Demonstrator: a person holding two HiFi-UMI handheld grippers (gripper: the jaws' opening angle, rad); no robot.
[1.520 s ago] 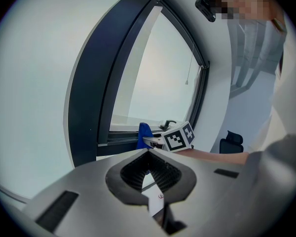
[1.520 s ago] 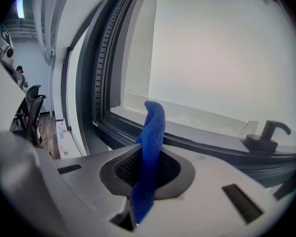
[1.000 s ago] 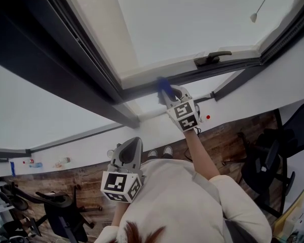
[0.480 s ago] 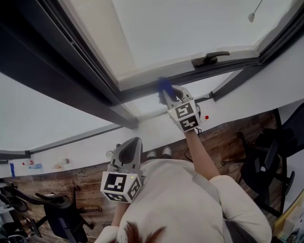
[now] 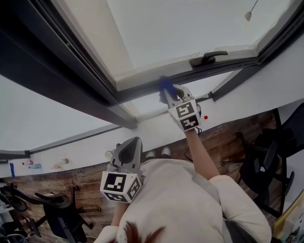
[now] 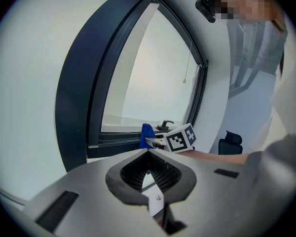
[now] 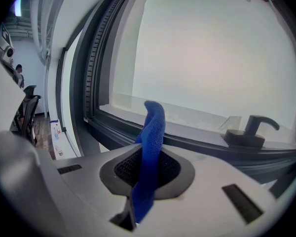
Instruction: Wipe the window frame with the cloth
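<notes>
Right gripper [image 7: 138, 194]: clamped on blue cloth [image 7: 152, 147], with cloth end upright beyond the jaws. Raised to lower rail of dark window frame [image 5: 142, 89], just left of window handle [image 5: 207, 59]. Left gripper [image 6: 149, 174]: jaws together, nothing between. Positioned low and near, well apart from frame.

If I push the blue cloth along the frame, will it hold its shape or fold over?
Probably floppy: the cloth bends over at its free tip above the right gripper, so it may fold back when dragged. It looks thin and light, so any pressure on the window frame must come from the gripper. Its woven texture probably drags rather than slides.
</notes>
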